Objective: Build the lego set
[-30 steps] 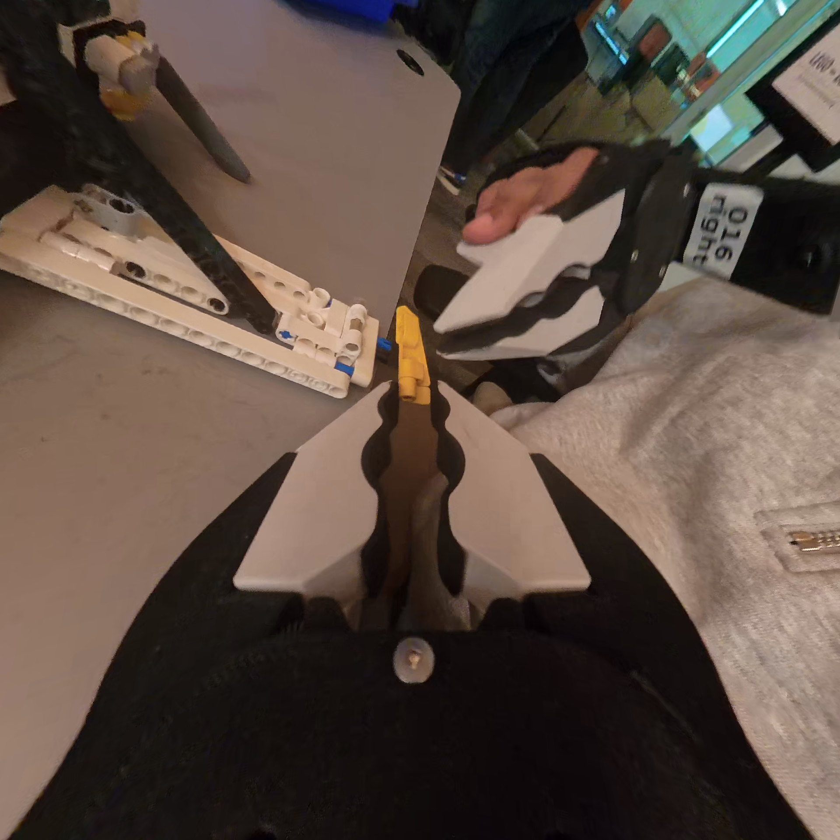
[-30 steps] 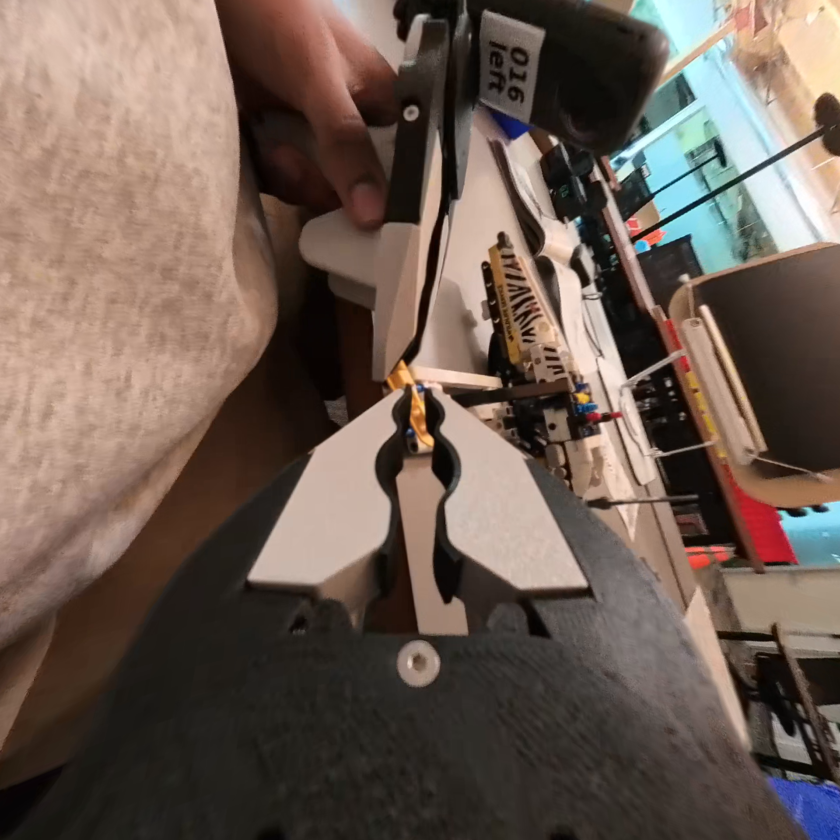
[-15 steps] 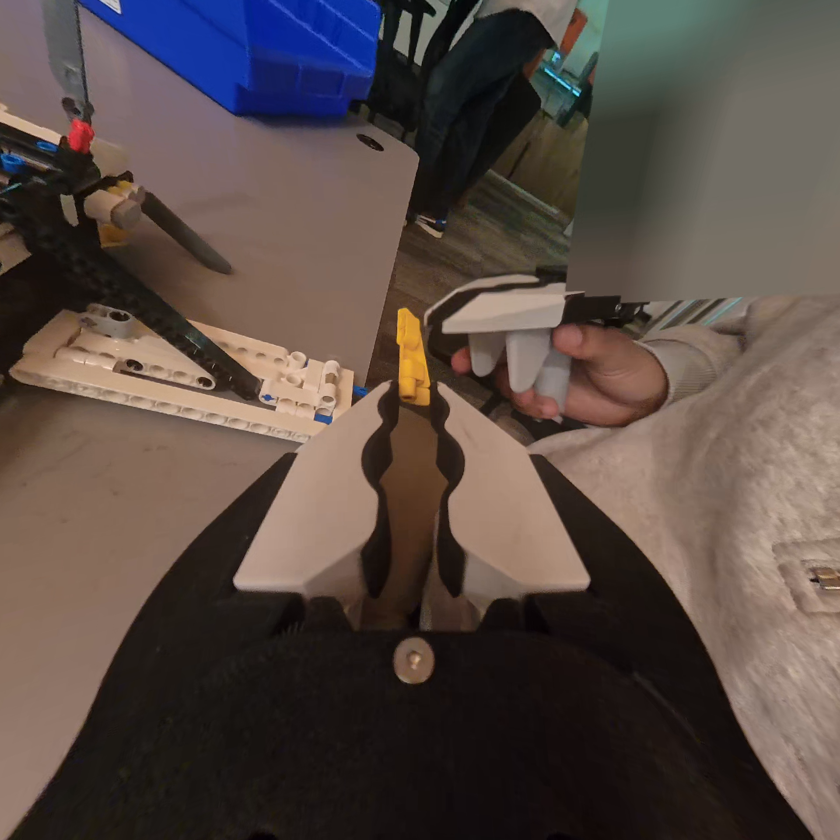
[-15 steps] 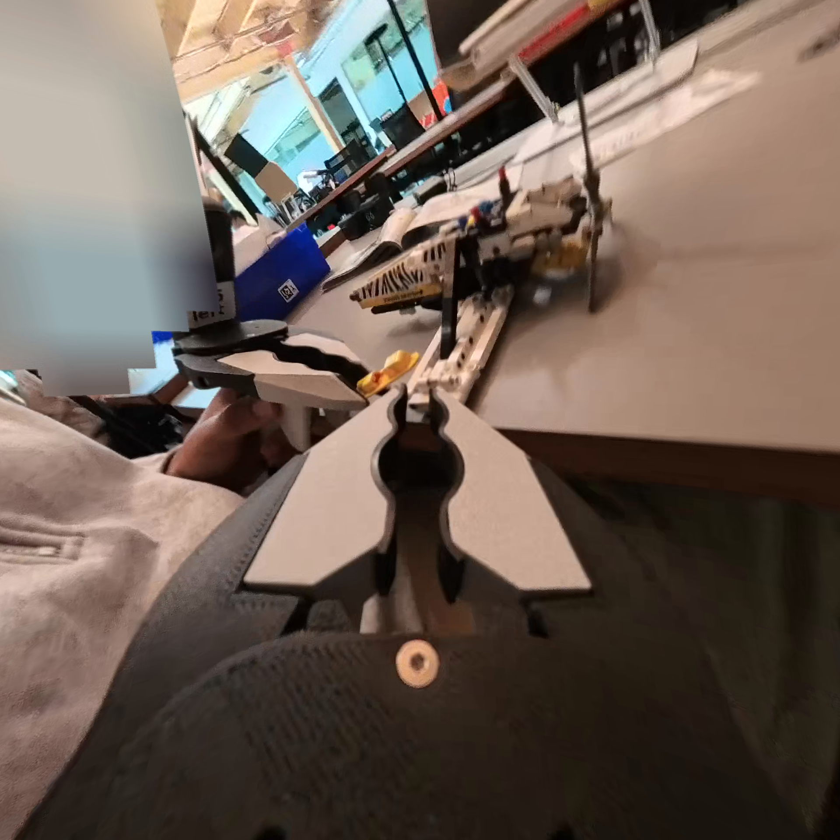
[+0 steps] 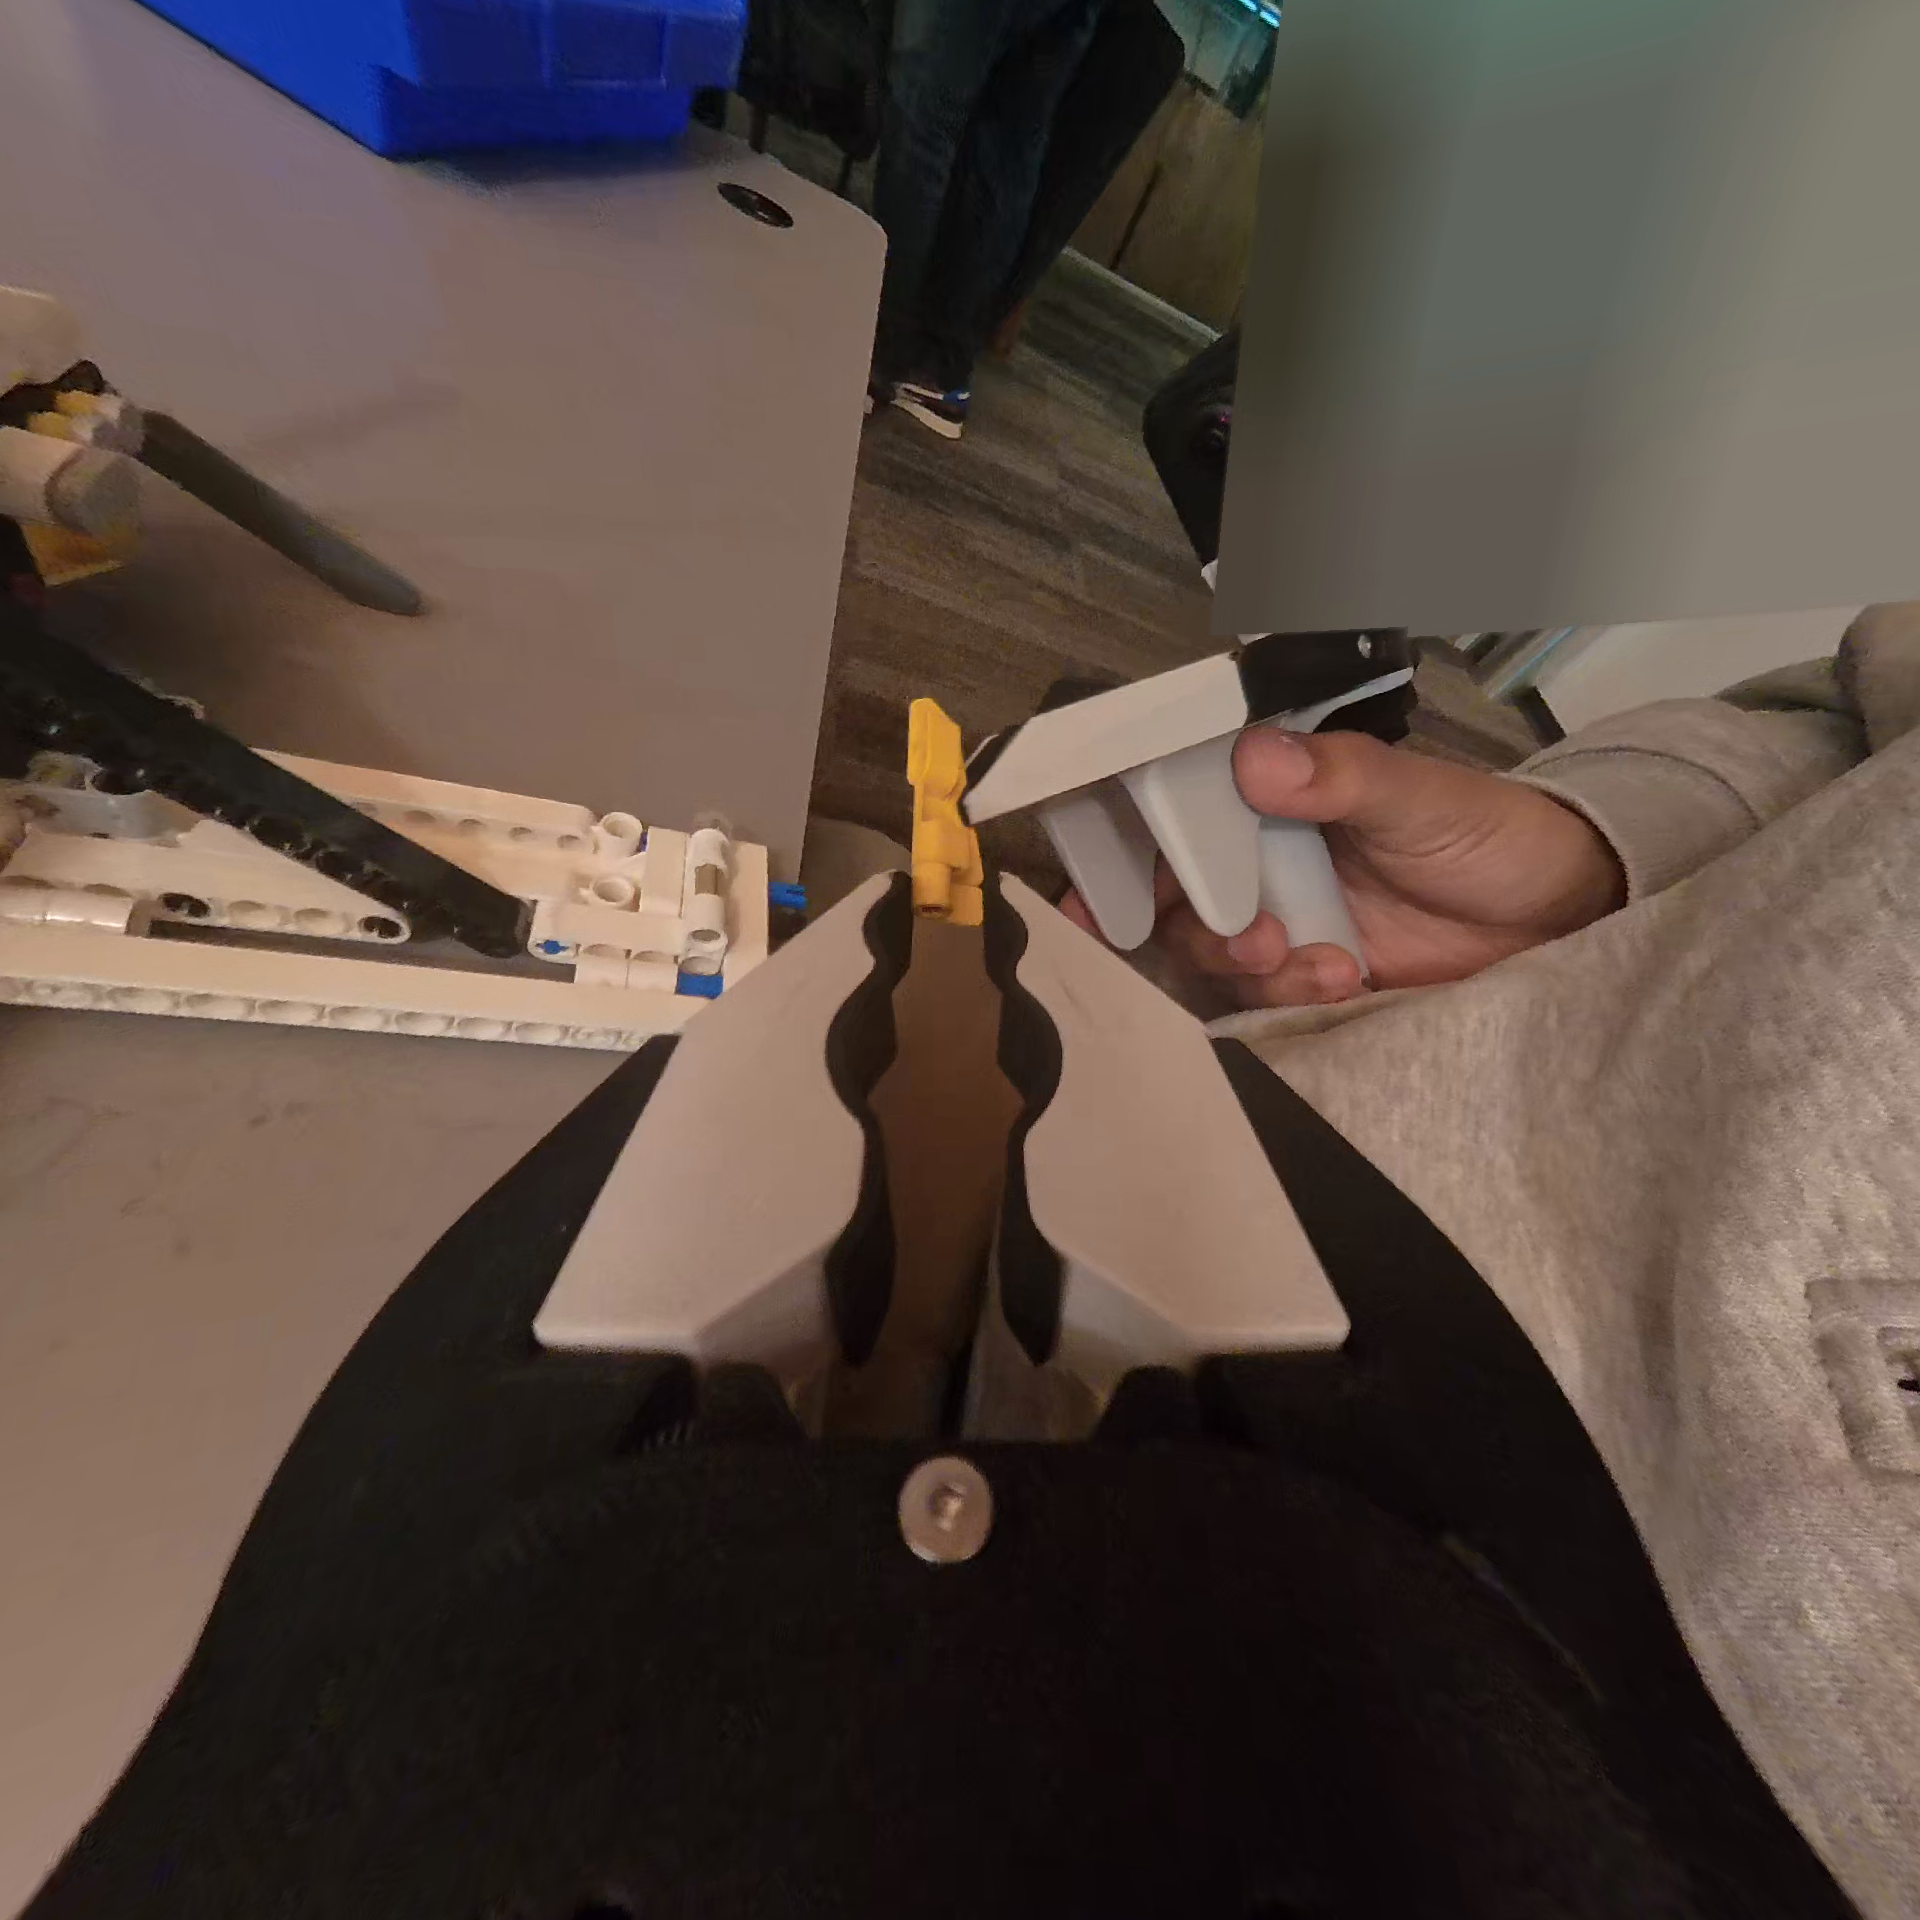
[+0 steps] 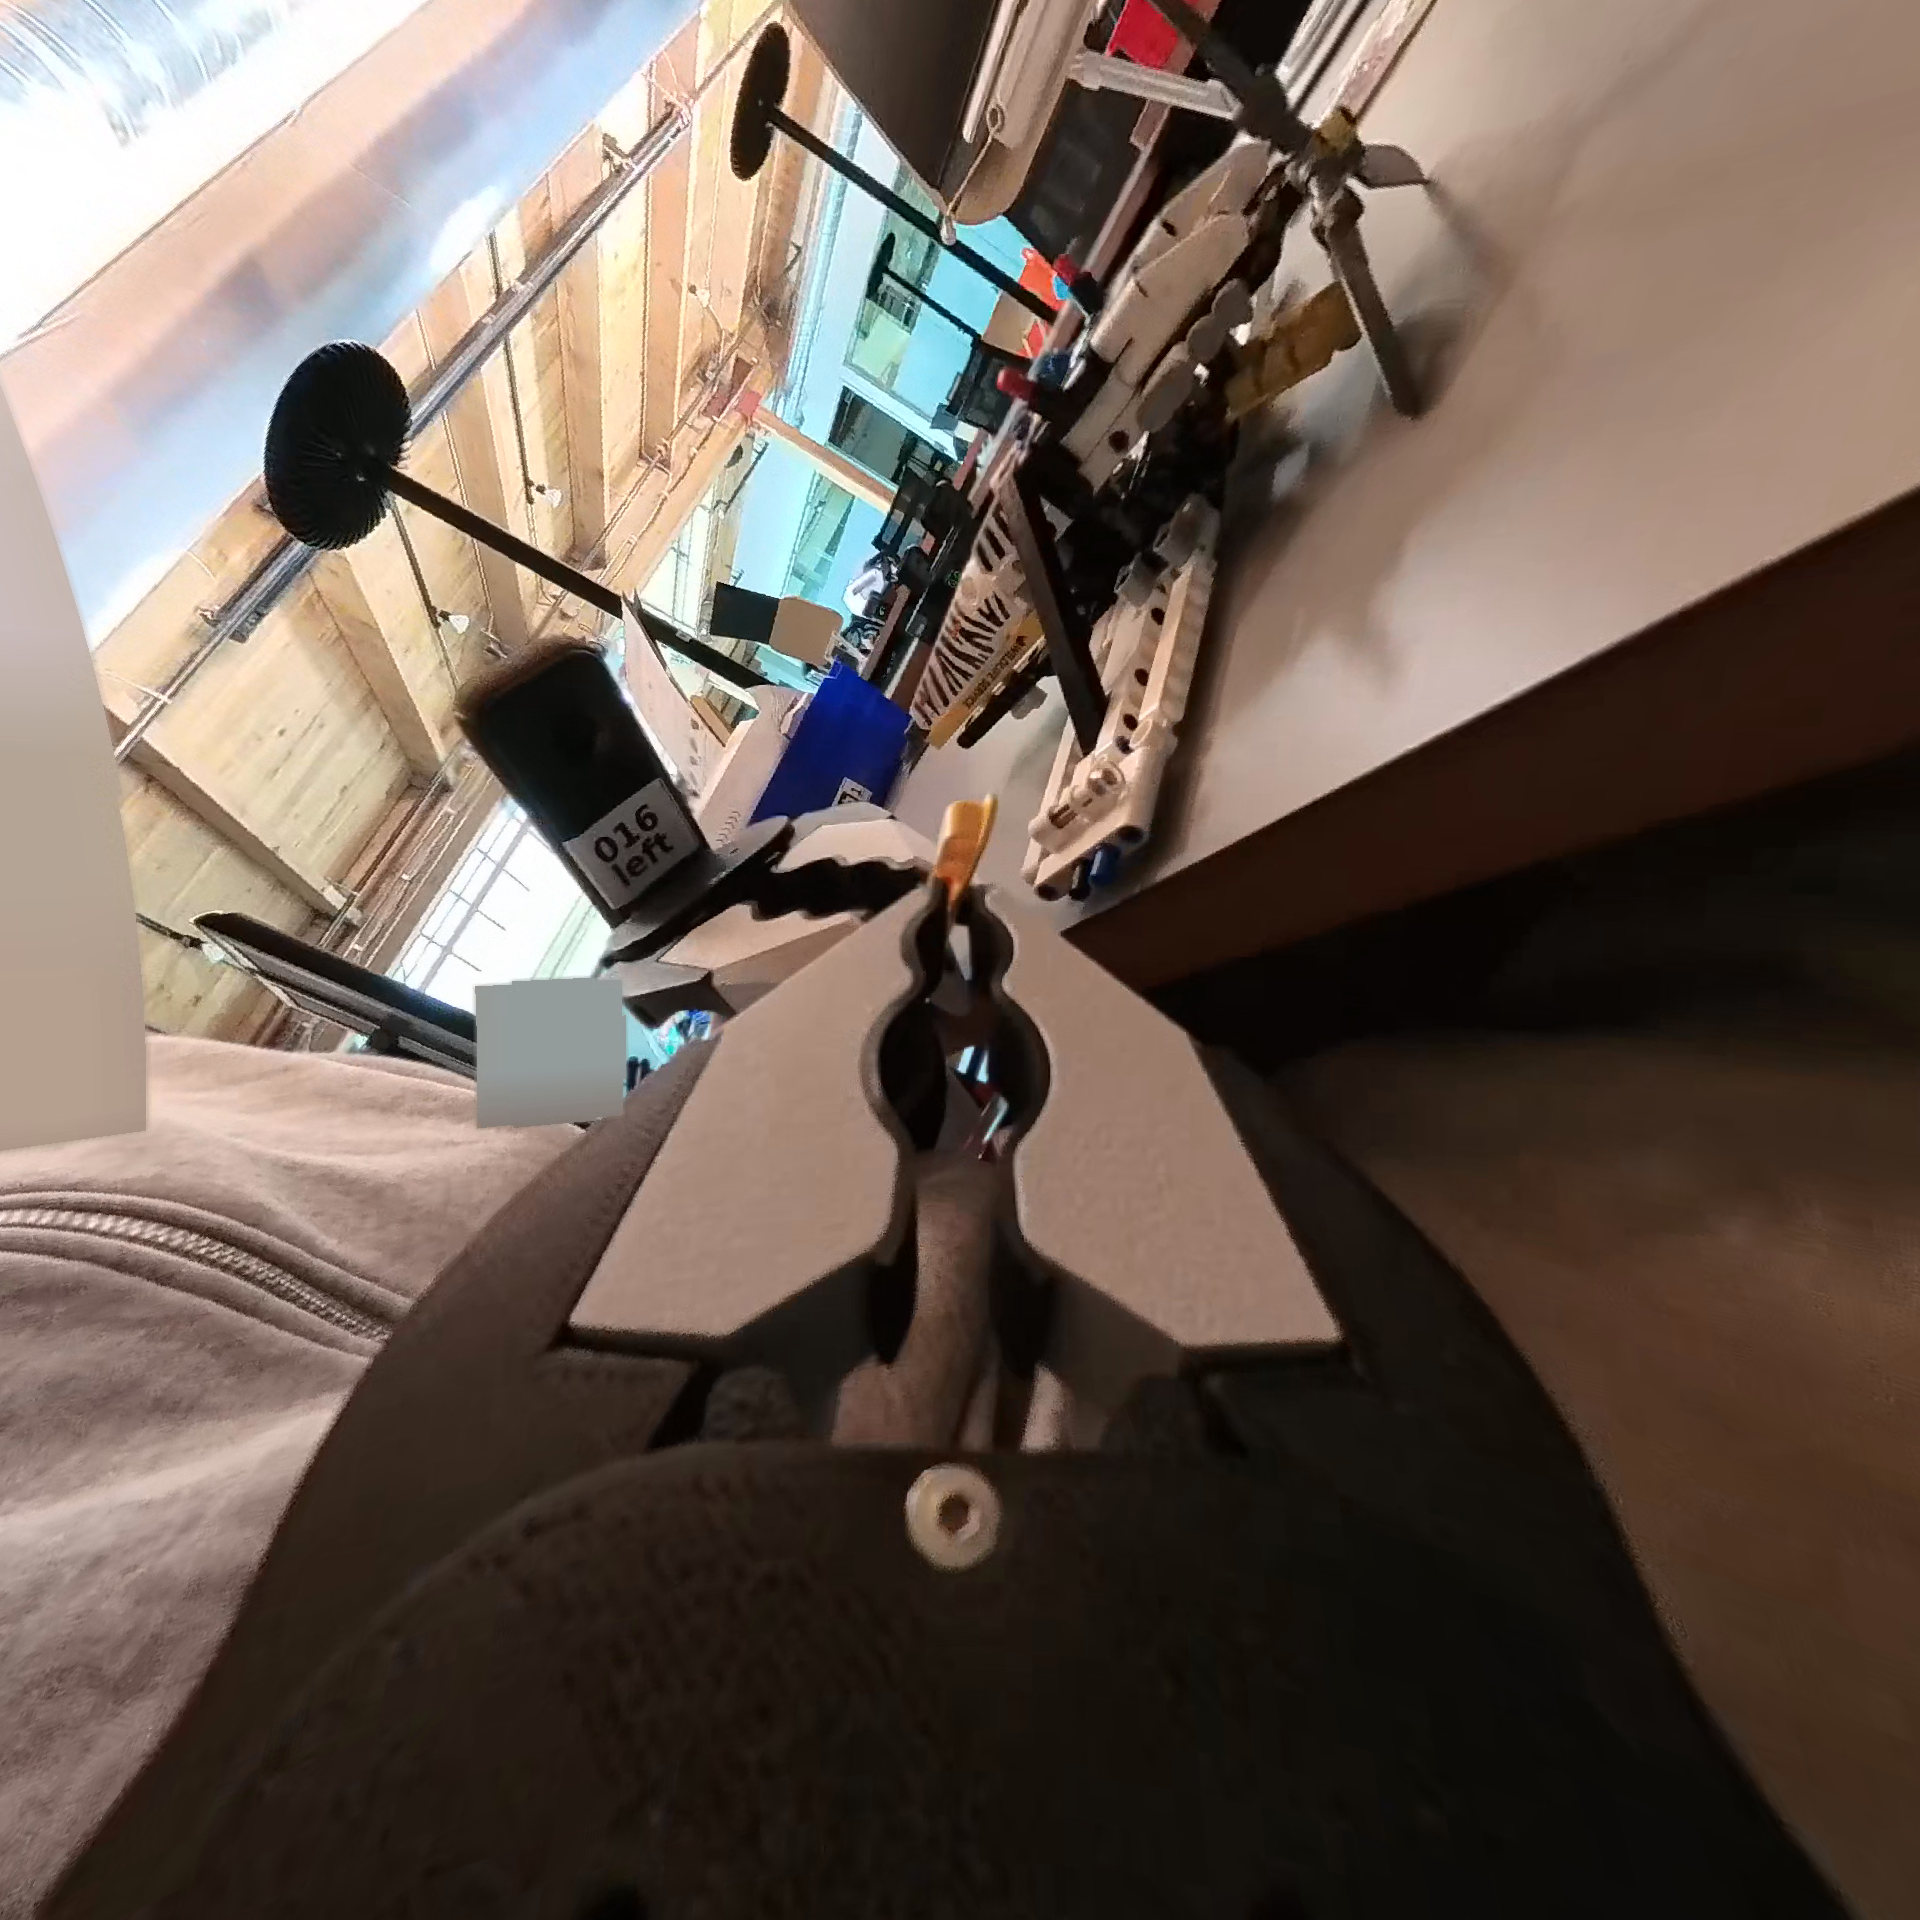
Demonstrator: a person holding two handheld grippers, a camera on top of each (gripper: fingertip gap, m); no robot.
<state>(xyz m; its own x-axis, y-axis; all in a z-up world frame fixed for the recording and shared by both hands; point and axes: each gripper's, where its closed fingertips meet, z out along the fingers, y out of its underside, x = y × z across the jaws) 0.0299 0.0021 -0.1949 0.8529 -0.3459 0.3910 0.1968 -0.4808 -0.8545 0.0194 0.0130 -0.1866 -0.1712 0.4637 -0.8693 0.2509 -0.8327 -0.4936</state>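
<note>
My left gripper is shut on a small yellow Lego piece that sticks up past its tips, held just off the table's near edge. My right gripper comes in from the right with its jaws together and its tip against the side of the yellow piece. In the right wrist view the yellow piece sits right at my right gripper. The left gripper is just beside it. A white Lego wing section crossed by a black beam lies on the grey table.
The rest of the Lego aircraft model, with a grey propeller blade, stands farther along the table. A blue bin sits at the far end. A person's grey sweatshirt fills the right. The table edge is close to both grippers. Less than 4 cm separates the two grippers' tips. From the left gripper's tips to the white Lego wing section is close to 8 centimetres. It is also in sight in the right wrist view.
My right gripper has rolled over and come back in until its tip meets the yellow piece. My left gripper has kept its hold and drifted slightly closer to the white wing section.
</note>
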